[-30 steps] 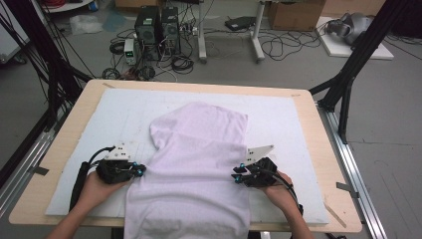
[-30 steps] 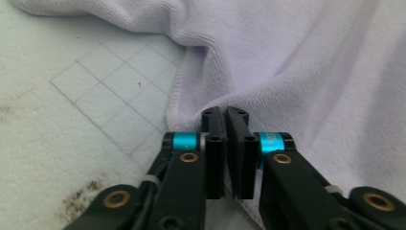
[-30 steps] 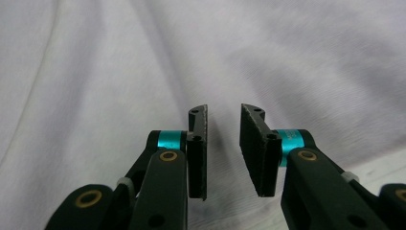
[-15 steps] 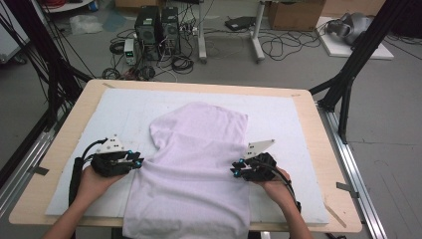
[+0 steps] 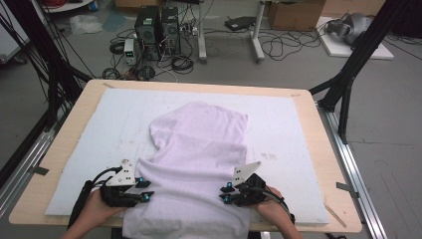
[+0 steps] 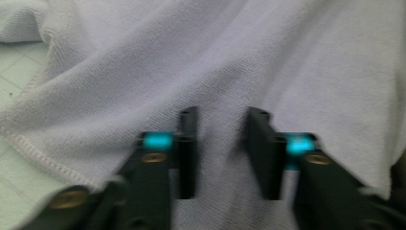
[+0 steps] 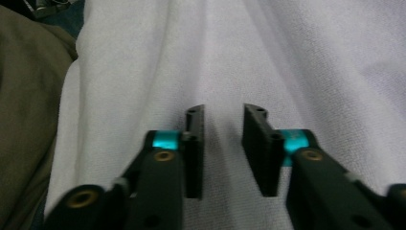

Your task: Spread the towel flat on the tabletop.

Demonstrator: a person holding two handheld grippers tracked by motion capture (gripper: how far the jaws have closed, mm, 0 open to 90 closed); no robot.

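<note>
Still early in laying out and folding the pale lilac terry-cloth towel [image 5: 199, 164]: spread lengthwise on the white foam mat [image 5: 298, 129] covering the pale wooden table [image 5: 318, 149], far end rounded and bunched rather than squared off, a soft crosswise crease about halfway, no neat fold made yet. Long axis from the person's edge straight away toward the far side, near end draped over the table's front edge, far end stopping short of the mat's far border. Left gripper [image 5: 144, 190] at the towel's left hem near the front, jaws just closing yet parted by a narrow gap, cloth flat beneath them in the left gripper view [image 6: 220, 120], nothing visibly pinched. Right gripper [image 5: 224, 194] over the towel's right part, jaws likewise narrowly apart above smooth cloth in its own view [image 7: 222, 115], no fold caught between. Left to do, by the look of it: gripping both edges, smoothing, then folding.
</note>
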